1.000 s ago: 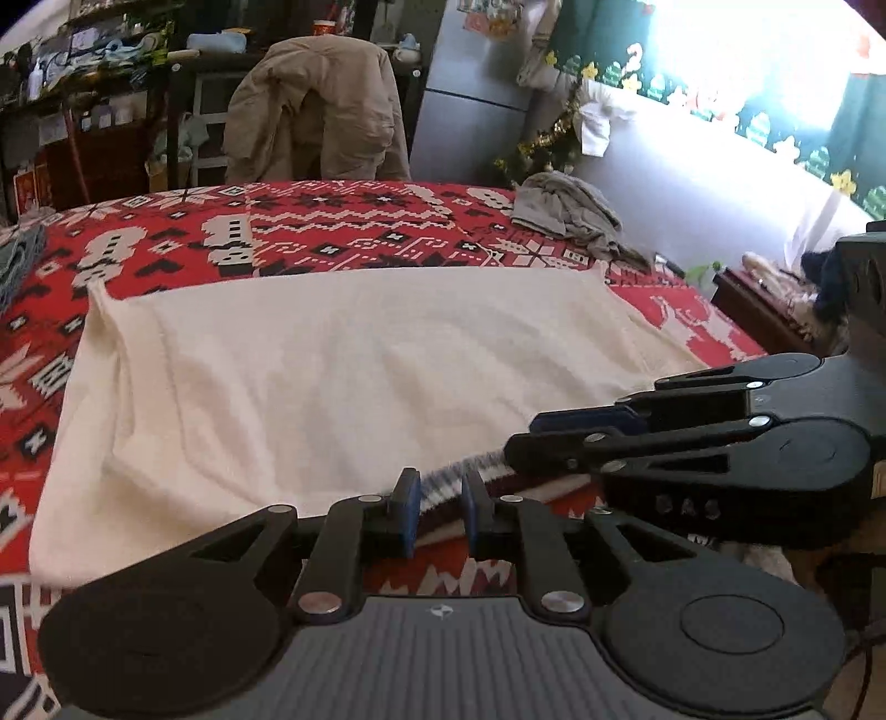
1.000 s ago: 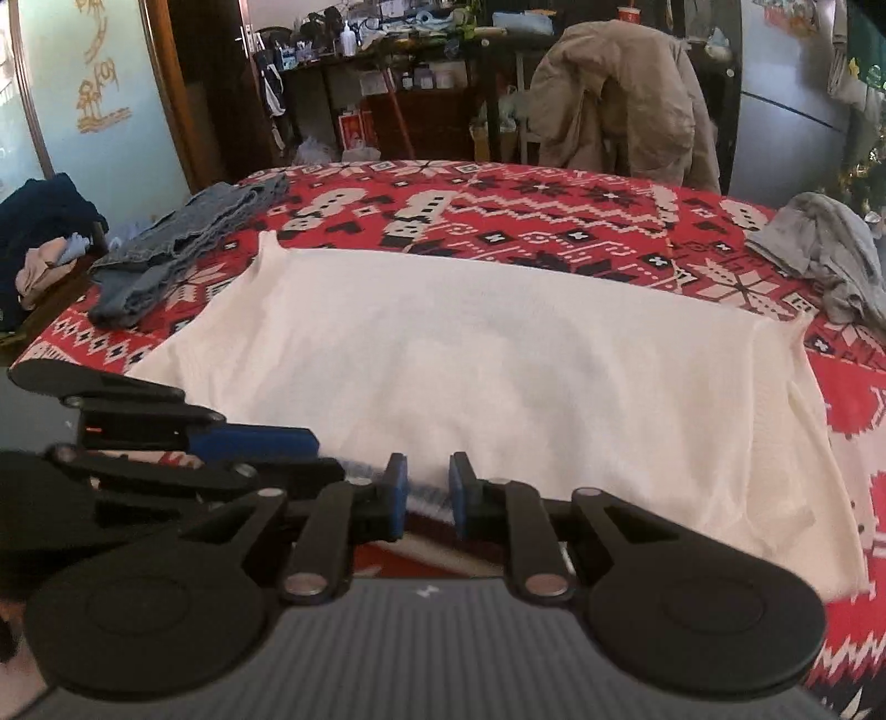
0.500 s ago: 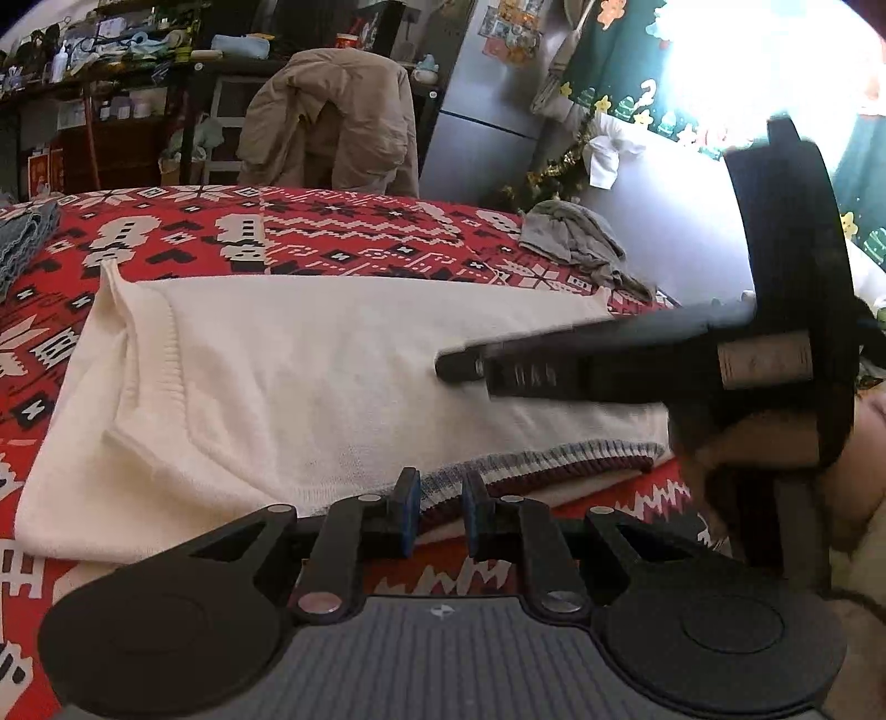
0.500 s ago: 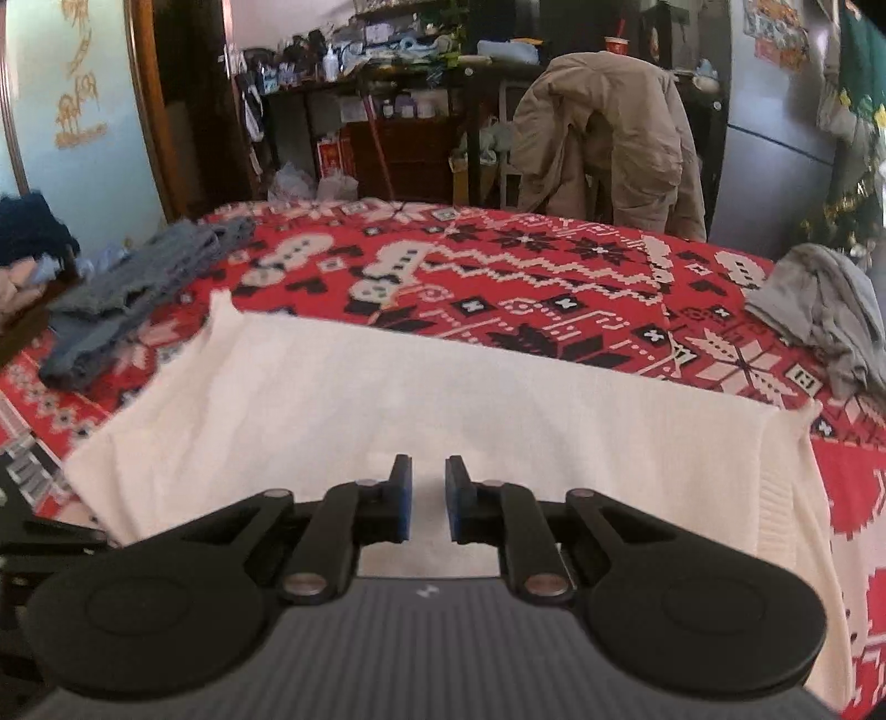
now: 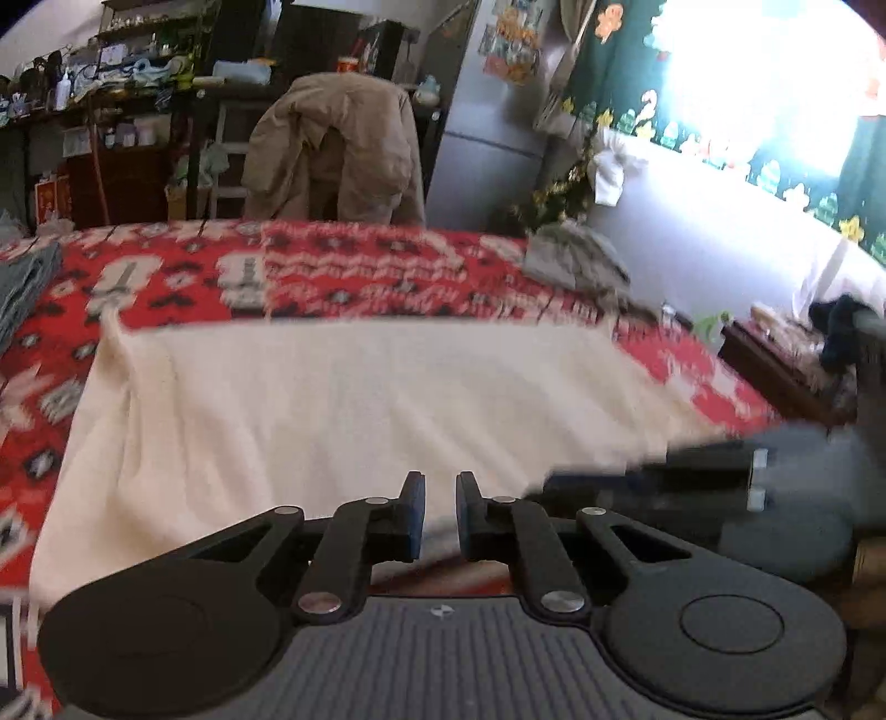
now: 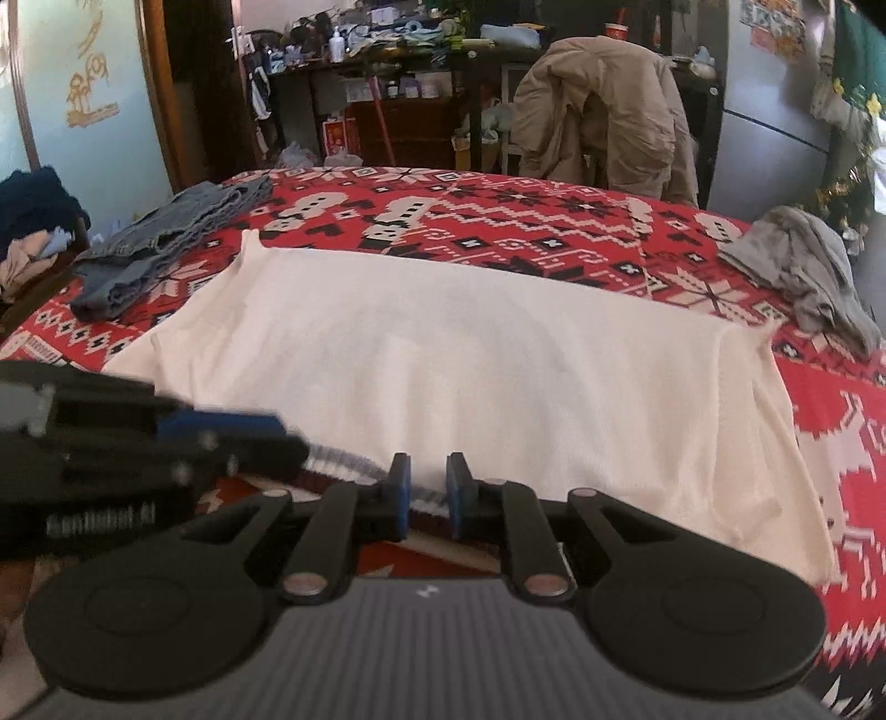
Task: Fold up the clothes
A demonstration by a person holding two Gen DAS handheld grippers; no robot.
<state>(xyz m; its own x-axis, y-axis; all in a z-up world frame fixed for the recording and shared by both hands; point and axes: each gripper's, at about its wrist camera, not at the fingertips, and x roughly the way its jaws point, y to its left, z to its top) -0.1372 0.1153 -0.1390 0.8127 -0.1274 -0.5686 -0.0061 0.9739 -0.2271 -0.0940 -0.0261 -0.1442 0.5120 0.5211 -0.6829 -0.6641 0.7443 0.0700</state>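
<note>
Both claws, L [image 5: 440, 512] closing & R [image 6: 426, 495], narrow-gapped at striped hem [image 6: 338, 462] of cream knit sweater [image 6: 443, 354]; grip unclear; red patterned blanket [image 6: 554, 227].

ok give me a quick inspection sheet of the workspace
surface: bed with red patterned cover
job's things: cream sweater spread flat, striped hem nearest
clutter: jeans far left, grey garment far right, both clear of sweater
grippers: left gripper and right gripper side by side at the hem, jaws narrowly apart; grip unclear
cables: nothing seen
surroundings: hung jacket, crowded shelves, fridge, bright window
</note>
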